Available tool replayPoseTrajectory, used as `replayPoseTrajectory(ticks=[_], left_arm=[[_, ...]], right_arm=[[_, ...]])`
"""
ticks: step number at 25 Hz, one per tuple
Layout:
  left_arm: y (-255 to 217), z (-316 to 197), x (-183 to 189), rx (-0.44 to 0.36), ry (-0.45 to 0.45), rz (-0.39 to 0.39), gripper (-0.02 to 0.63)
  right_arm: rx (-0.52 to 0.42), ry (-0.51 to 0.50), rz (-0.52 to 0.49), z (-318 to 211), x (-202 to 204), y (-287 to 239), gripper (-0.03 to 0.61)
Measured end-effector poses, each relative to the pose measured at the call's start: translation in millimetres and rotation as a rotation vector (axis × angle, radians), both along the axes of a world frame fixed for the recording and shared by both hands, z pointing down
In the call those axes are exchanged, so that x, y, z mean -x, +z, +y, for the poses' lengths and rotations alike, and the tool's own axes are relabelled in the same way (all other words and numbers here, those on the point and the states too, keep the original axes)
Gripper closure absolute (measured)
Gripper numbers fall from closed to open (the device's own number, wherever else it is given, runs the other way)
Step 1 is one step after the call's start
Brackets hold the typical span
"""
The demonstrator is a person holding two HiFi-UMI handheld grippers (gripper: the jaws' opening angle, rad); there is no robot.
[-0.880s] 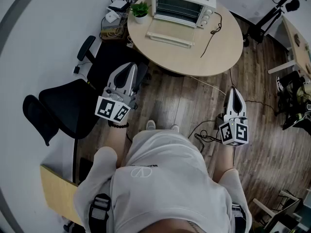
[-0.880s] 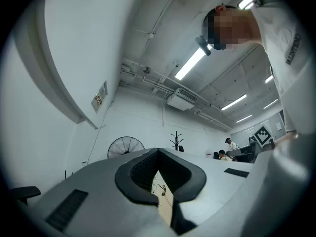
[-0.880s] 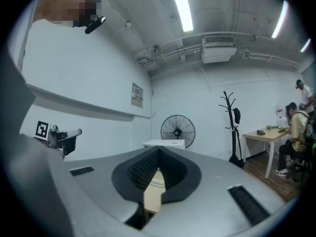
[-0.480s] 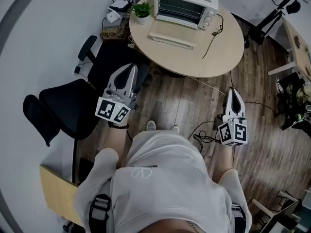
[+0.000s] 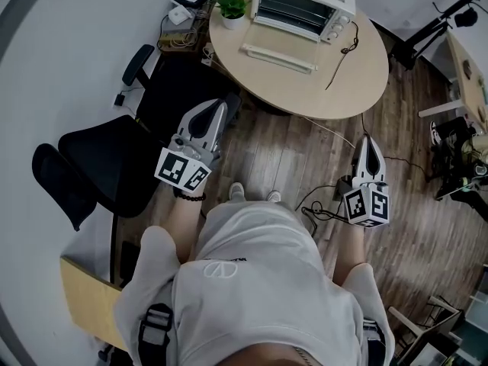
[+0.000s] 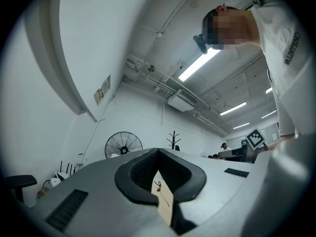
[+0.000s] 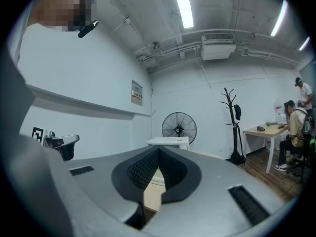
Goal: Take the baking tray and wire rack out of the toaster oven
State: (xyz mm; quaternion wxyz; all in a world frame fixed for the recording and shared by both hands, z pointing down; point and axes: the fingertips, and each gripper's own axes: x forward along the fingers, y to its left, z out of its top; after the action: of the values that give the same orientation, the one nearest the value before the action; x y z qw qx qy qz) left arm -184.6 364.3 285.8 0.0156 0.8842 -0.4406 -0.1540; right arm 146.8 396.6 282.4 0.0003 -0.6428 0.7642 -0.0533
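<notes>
Wood-plank floor (image 5: 427, 227) runs under a round pale table (image 5: 366, 82) at the top of the head view. On the far side of that table stands the white toaster oven (image 5: 305, 6), its door (image 5: 278, 52) folded down flat onto the tabletop, toward the person. Thin horizontal bars of the wire rack (image 5: 293, 8) show faintly in the open cavity. The baking tray cannot be told apart at this size.

A small potted plant (image 5: 232, 8) sits just left of the oven. A black cord (image 5: 339, 52) trails from the oven's right side across the table. A black office chair (image 5: 99, 166) stands on the floor to the left of the table.

The person, in a white shirt (image 5: 259, 280), stands back from the table with both arms held forward. The left gripper (image 5: 213, 111) points up and to the right toward the table's near edge, and its jaws are pressed together with nothing between them. The right gripper (image 5: 368, 145) is well apart from the left one and aims straight ahead over the floor. Its jaws are likewise closed and empty.

In the right gripper view the oven appears just above the closed jaw tips, in front of a standing fan (image 7: 179, 127), and a coat stand (image 7: 232, 127) is to the right. The left gripper view looks slightly upward past its closed jaws at the same fan, the wall and the ceiling lights.
</notes>
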Motion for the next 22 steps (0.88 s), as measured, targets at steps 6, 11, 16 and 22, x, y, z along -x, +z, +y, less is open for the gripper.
replayPoseTrajectory(ticks=[6, 11, 16, 22], left_arm=[[18.6, -2.9, 10.2, 0.031, 0.052, 0.014, 0.611], [25.0, -3.5, 7.2, 0.041, 0.079, 0.011, 0.612], [26.1, -9.5, -1.6, 0.044, 0.098, 0.007, 0.612], [28.5, -21.5, -15.3, 0.058, 0.104, 0.004, 0.612]], right_arm=[[0.022, 0.014, 0.02, -1.0, 24.4, 12.7, 0.583], [0.033, 0.02, 0.002, -0.6, 31.2, 20.6, 0.583], [0.031, 0.011, -0.002, -9.6, 32.0, 23.0, 0.583], [0.036, 0.007, -0.051, -27.4, 24.2, 31.3, 0.583]])
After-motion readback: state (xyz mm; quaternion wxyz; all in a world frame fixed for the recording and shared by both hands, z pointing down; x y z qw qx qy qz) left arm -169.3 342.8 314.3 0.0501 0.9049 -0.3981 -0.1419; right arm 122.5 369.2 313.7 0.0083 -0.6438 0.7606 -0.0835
